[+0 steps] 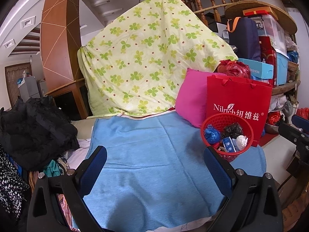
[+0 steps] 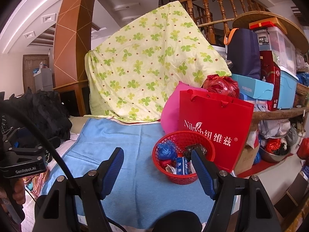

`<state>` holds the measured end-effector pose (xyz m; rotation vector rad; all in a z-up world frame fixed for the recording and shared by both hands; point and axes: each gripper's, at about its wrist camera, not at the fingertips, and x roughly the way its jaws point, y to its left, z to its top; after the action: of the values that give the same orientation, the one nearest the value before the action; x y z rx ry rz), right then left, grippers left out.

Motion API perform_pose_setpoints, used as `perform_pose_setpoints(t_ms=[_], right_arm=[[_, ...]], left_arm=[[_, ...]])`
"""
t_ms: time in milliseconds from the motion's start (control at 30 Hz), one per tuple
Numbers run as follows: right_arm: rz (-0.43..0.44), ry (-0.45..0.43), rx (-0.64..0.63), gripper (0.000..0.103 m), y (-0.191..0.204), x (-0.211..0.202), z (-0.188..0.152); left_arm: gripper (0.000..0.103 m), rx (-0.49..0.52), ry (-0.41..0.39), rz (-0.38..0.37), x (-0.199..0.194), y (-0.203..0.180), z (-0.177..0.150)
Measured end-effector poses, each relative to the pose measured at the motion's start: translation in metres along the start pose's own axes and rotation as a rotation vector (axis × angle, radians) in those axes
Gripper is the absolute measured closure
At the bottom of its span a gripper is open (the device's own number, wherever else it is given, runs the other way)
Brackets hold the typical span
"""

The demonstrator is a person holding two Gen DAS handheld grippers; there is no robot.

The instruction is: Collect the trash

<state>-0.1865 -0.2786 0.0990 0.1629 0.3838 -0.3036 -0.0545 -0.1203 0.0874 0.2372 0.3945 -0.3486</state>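
Note:
A red mesh basket stands on a blue towel. It holds trash: a crumpled blue bag, a black bag, white crumpled paper and a small blue carton. My left gripper is open and empty above the towel, left of the basket. My right gripper is open and empty; its right finger overlaps the basket's near rim.
A red Nilrich paper bag and a pink pillow stand behind the basket. A clover-print quilt hangs at the back. Black clothes pile at left. Stacked boxes fill shelves at right.

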Motion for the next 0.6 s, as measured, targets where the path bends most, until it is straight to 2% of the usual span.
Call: perform_pose_setpoints(t_ms=[600], right_arm=[[0.023, 0.028, -0.013, 0.027, 0.002, 0.008, 0.001]], left_arm=[[0.003, -0.006, 0.008, 0.012, 0.002, 0.015, -0.01]])
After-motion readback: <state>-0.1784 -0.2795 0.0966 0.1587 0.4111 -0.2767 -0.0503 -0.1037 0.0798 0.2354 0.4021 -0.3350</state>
